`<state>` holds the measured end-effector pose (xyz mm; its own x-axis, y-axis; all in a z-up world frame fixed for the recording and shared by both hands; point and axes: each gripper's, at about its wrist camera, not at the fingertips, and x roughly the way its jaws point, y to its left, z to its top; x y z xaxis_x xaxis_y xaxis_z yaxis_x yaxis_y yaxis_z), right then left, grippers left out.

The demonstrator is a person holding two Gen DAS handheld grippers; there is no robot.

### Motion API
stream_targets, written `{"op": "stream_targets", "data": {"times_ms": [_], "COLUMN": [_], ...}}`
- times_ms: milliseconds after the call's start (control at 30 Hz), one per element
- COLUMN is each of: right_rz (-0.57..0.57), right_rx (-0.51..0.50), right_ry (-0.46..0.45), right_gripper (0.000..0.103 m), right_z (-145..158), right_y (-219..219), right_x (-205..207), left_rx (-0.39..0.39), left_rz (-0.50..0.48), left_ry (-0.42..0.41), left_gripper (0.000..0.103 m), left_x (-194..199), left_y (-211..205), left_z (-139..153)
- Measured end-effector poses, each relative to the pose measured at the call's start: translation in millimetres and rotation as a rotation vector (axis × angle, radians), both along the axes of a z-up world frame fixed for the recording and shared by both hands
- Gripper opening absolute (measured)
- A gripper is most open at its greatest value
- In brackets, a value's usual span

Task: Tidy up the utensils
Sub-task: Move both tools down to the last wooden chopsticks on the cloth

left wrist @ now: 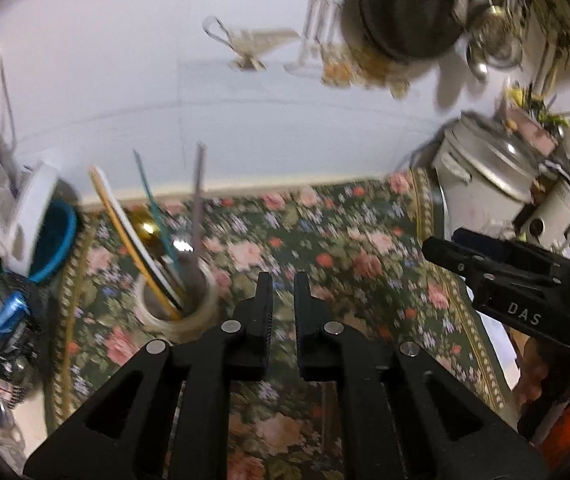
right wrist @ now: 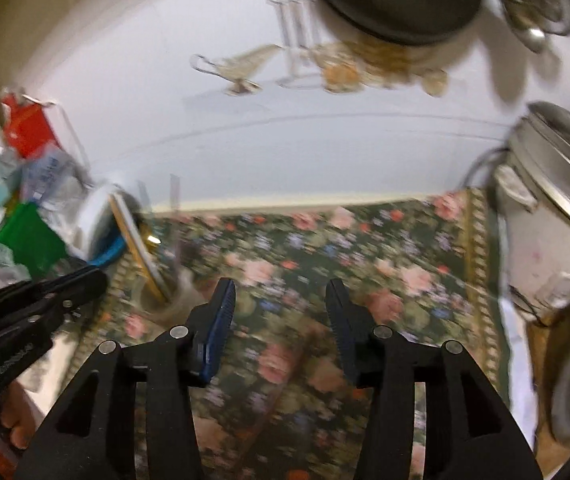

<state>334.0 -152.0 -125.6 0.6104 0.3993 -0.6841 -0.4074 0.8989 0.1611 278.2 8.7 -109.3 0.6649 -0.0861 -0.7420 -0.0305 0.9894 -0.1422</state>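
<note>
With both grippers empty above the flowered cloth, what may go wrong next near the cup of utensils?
1. The cup holds tall utensils that lean out; the left gripper, close beside it, might tip it.
2. Clutter crowds the cup's left side, including a blue-rimmed container, so a knocked cup may spill there.
3. The pictures are blurred, so aiming is uncertain.

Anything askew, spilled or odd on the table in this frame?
Nothing spilled. The utensils stand leaning in the cup on the floral cloth. Clutter is heaped at the table's left edge. Both views are blurred, so small damage cannot be ruled out.
</note>
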Motion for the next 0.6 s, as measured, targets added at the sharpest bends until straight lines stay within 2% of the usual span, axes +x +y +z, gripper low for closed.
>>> {"op": "stream_targets", "data": {"times_ms": [133,233,400,600], "right_rz": [-0.059,-0.073,-0.05,0.01], "right_rx": [-0.095,-0.147,-0.15,-0.131], "right_ry": [0.011,0.054,0.201,0.363], "right_gripper": [0.063,0.064,0.064,0.063], "right_z": [-25,-48,-97,-153], "right_y": [-19,-29,-33,-12], "right_x": [-1,0,8,8], "left_rx": [0.007,0.005,-0.015,-0.009], "left_rz": [-0.04,-0.056,-0.057,-0.025], "left_ry": [0.077,0.14,0.25,0.346], "left_gripper": [0.01,0.017,0.018,0.02], "left_x": [3,5,6,-1], "left_y": [-22,-34,-36,-27], "left_z": [-33,-61,-106,-149]}}
